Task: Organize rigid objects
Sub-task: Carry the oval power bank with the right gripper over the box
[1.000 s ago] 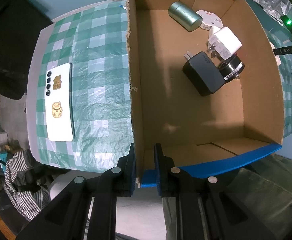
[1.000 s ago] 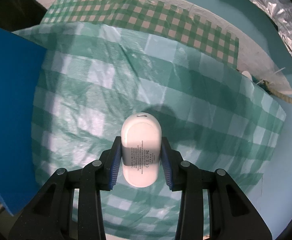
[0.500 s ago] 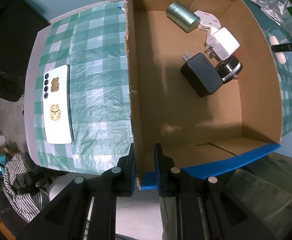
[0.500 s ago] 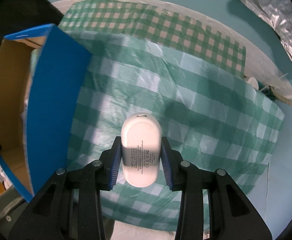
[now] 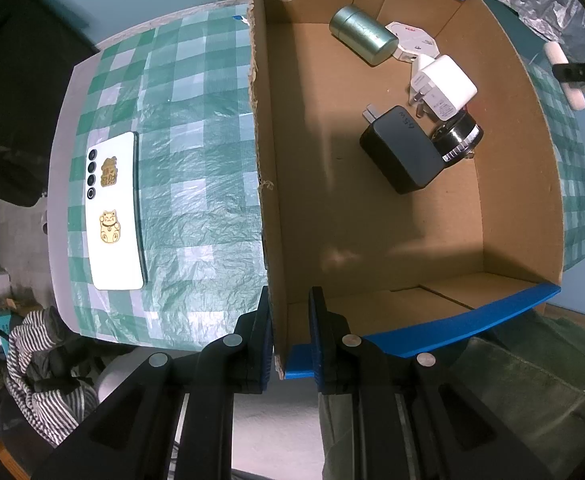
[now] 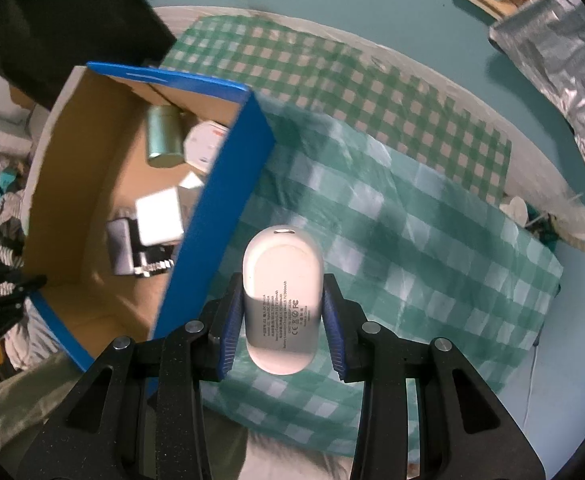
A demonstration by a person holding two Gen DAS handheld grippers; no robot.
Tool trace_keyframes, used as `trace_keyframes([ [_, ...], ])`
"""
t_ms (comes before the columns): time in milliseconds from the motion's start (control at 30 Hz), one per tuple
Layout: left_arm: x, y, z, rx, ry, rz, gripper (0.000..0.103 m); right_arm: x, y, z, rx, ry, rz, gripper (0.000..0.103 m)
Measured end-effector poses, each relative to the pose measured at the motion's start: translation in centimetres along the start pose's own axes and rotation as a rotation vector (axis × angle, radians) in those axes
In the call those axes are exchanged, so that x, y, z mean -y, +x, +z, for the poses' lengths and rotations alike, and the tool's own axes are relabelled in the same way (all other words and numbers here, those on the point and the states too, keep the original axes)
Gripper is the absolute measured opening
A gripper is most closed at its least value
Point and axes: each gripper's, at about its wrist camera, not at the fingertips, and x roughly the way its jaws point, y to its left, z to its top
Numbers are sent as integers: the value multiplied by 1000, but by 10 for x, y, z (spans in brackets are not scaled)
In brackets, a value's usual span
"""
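Note:
My left gripper (image 5: 289, 332) is shut on the near left wall of a cardboard box with a blue outside (image 5: 508, 200). Inside the box lie a green metal cylinder (image 5: 362, 35), a white charger (image 5: 442, 88), a black charger (image 5: 402, 150), a white flat pack (image 5: 412, 38) and a black-and-chrome round part (image 5: 458, 138). My right gripper (image 6: 279, 316) is shut on a white oval power bank (image 6: 281, 300), held above the checked cloth just right of the box (image 6: 212, 200). A white phone (image 5: 113, 212) lies on the cloth left of the box.
The green checked cloth (image 5: 196, 140) covers a table against a teal wall. Crumpled foil (image 6: 552, 64) is at the far right. A striped garment (image 5: 40, 364) lies below the table's left edge. The right gripper's tips show beyond the box (image 5: 576, 72).
My right gripper has risen and swung left with the power bank, so the inside of the box has come into its view. My left gripper keeps its hold on the box wall.

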Motion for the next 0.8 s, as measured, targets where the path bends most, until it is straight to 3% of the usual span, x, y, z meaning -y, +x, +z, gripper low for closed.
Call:
trace_keyframes([
  [433,1,-1,0,2,6,3,15,-50,-7,26,26,-92,19,37],
  [800,0,-1,0,4,5,1,15,-74,12,43,-4,-132,10,37],
])
